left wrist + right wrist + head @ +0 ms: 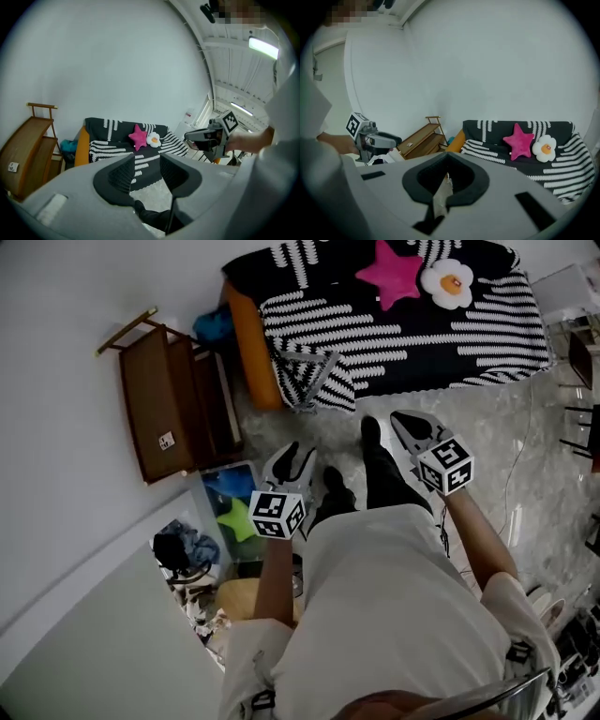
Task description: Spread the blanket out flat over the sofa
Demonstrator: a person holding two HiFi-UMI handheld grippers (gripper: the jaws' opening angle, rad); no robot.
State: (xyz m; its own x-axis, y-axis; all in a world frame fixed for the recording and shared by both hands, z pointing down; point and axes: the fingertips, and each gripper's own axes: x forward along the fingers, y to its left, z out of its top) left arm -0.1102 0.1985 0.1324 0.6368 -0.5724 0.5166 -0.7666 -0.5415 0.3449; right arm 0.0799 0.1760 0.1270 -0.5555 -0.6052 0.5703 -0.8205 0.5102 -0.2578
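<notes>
The black blanket with white stripes [403, 324] lies spread over the sofa, whose orange arm [251, 343] shows at the left end. One corner hangs folded at the front left [309, 381]. A pink star cushion [389, 273] and a flower cushion [447, 282] rest on top. Both grippers are held at the person's waist, well back from the sofa. My left gripper [292, 457] is open and empty, its jaws framing the blanket [117, 150]. My right gripper [411, 430] is shut, with nothing but its own pad edge showing between the jaws [446, 176].
A brown wooden shelf [173, 399] leans against the wall left of the sofa. A blue box with a green item [234, 507] and a pile of clutter [183, 554] sit by the person's left side. A cable [516, 474] runs over the marble floor; chair legs [581, 427] stand at right.
</notes>
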